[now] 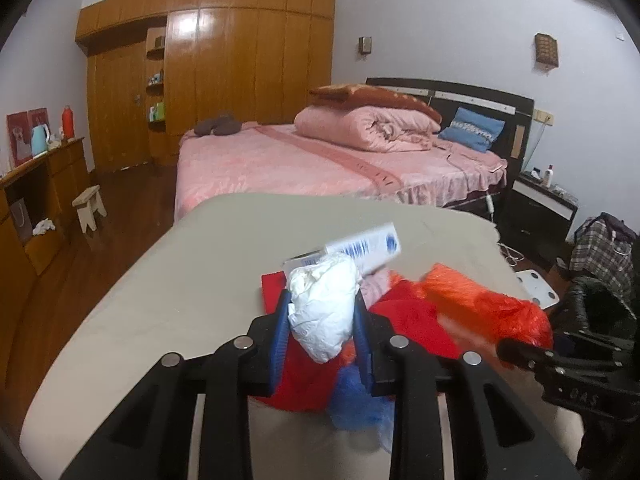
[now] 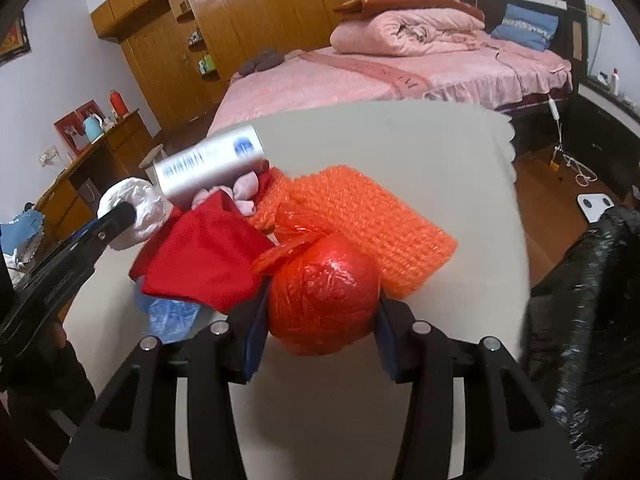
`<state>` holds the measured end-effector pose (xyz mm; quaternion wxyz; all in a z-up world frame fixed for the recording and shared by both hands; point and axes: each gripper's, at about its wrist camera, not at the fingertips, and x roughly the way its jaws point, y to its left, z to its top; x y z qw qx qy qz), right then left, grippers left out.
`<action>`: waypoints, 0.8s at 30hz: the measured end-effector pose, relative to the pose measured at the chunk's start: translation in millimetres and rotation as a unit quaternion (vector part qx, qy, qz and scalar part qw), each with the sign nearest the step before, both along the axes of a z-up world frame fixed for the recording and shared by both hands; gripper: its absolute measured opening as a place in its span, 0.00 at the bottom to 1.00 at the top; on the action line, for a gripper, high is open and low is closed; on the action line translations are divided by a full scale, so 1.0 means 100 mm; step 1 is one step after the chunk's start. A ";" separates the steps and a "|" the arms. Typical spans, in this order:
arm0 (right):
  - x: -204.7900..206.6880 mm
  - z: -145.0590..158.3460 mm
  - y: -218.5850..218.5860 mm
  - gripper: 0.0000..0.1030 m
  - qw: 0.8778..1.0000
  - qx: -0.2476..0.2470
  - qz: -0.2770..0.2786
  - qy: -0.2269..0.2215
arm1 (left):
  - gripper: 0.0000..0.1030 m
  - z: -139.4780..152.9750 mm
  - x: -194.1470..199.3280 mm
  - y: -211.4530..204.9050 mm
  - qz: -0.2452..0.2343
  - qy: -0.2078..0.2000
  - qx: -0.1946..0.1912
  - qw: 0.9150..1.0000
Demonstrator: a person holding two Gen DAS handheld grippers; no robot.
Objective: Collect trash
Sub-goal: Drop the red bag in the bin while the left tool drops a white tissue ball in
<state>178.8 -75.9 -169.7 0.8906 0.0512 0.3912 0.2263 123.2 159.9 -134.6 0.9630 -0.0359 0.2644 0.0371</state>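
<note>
Left wrist view: left gripper [image 1: 322, 332] jaws clamped on white paper wad [image 1: 322, 312], right gripper [image 2: 320, 320] jaws on red bag ball [image 2: 324, 300]; keep both squeezed, carry lower right to black bin bag [image 2: 592, 300].

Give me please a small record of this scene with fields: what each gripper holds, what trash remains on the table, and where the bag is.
left gripper: shut on white crumpled wad
right gripper: shut on red plastic ball
left on table: orange net, red cloth, blue plastic scrap, white and blue box
black bag: beside the table, at the right edge of the right wrist view
</note>
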 end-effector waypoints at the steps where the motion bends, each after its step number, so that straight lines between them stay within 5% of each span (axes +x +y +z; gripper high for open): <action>1: -0.02 0.03 -0.01 0.43 1.000 0.001 0.000 -0.003 | 0.28 0.03 -0.03 -0.03 -0.004 -0.003 0.002 1.000; 13: -0.41 0.44 -0.23 0.43 0.999 0.019 0.011 -0.041 | 0.28 0.34 -0.35 -0.40 -0.043 -0.027 0.006 0.999; 24: -0.69 0.54 -0.85 0.43 0.997 -0.010 -0.054 -0.060 | 0.29 0.34 -0.38 -0.95 -0.102 -0.023 -0.002 0.995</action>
